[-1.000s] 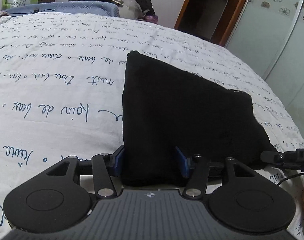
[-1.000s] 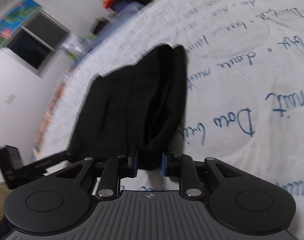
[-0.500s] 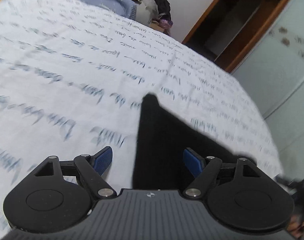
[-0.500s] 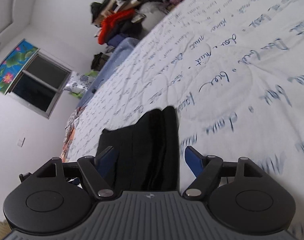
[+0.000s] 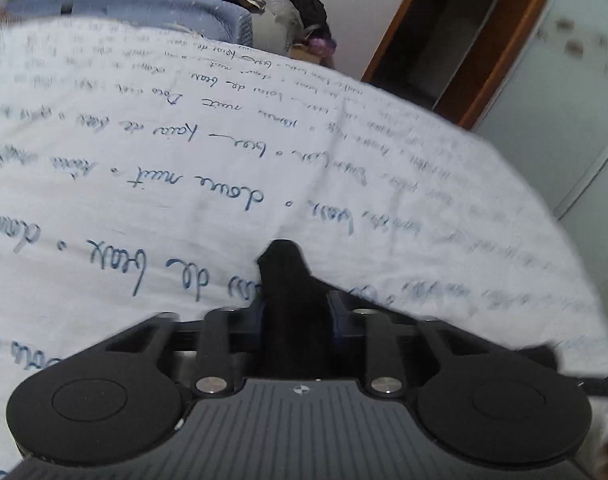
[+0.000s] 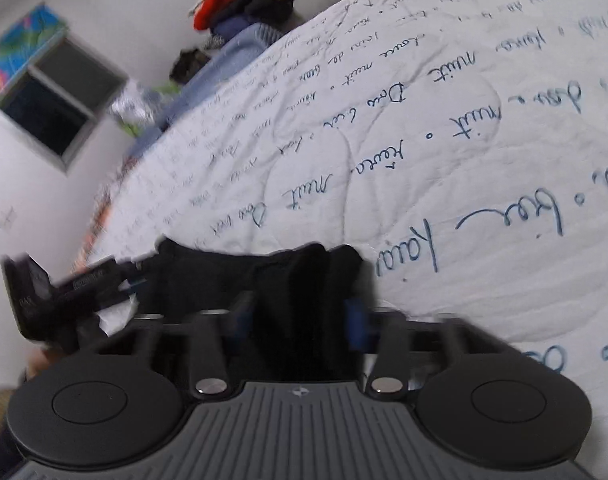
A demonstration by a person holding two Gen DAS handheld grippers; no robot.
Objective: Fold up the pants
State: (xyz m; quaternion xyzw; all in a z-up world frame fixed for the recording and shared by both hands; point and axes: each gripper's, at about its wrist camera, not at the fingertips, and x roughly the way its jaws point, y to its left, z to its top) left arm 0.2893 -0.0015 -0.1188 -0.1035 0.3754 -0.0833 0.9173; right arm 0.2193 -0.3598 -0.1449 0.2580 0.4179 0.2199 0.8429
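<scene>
The black pants [image 5: 288, 280] are folded into a thick bundle on the white bedspread with blue writing [image 5: 184, 184]. My left gripper [image 5: 295, 316] is shut on one end of the bundle, and only a small black tip shows past its blue pads. My right gripper [image 6: 296, 320] is shut on the other end of the pants [image 6: 288, 280], whose stacked folds bunch up between the pads. The left gripper [image 6: 64, 292] shows at the left of the right wrist view, holding the same bundle.
A pile of clothes [image 6: 240, 4] and a blue cushion [image 5: 152, 16] sit past the far side of the bed. A wooden door frame [image 5: 499, 48] and a frosted wardrobe door [image 5: 575, 92] stand to the right. A window [image 6: 52, 100] is on the left wall.
Both grippers opened half a second ago and have now closed again on the ends of the folded pants. Much less of the pants shows in both views than a second ago.
</scene>
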